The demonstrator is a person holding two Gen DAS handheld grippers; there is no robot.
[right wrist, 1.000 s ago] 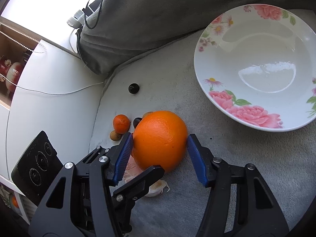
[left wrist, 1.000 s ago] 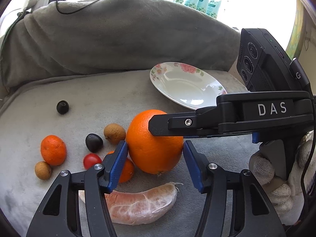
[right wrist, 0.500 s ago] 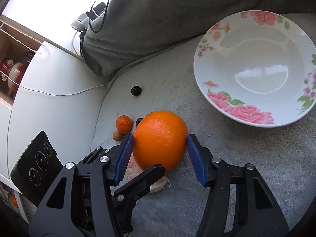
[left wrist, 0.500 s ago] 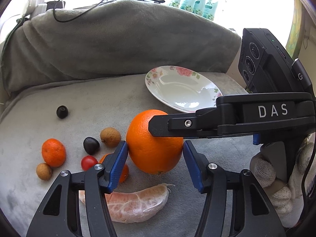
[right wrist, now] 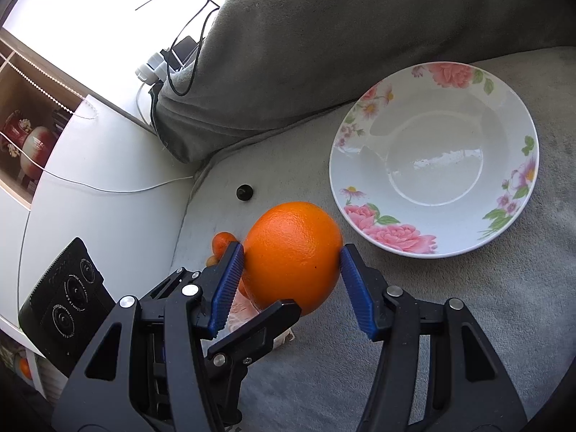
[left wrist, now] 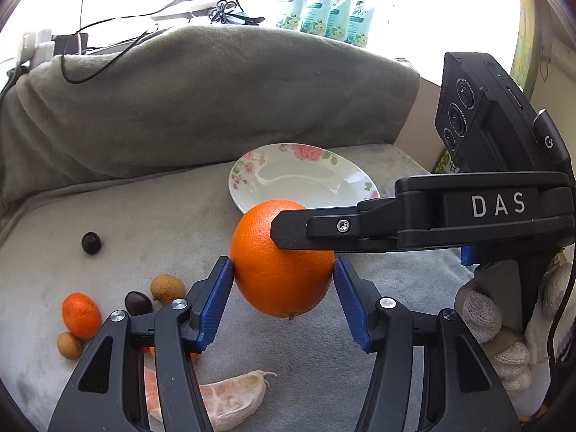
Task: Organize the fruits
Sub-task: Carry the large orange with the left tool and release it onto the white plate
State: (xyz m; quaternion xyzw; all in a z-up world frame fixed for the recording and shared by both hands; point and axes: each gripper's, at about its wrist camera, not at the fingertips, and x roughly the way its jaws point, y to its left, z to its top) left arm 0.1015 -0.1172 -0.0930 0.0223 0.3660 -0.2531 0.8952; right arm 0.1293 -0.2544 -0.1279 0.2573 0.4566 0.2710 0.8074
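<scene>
One large orange [left wrist: 282,259]; one flowered plate [left wrist: 252,165] behind it. Left of the orange: one mandarin [left wrist: 81,315], two brown longans [left wrist: 168,289] [left wrist: 69,345], two dark fruits [left wrist: 91,243] [left wrist: 138,303]. Below it, one peeled citrus segment [left wrist: 230,397].

Orange [left wrist: 280,270]: solid bright orange. Plate [right wrist: 504,237]: white, pink flowers and green leaves on rim. Blanket [left wrist: 144,223]: plain grey. At 9 o'clock of orange: black fruit [left wrist: 90,243]. Gripper pads [left wrist: 216,306]: blue.
</scene>
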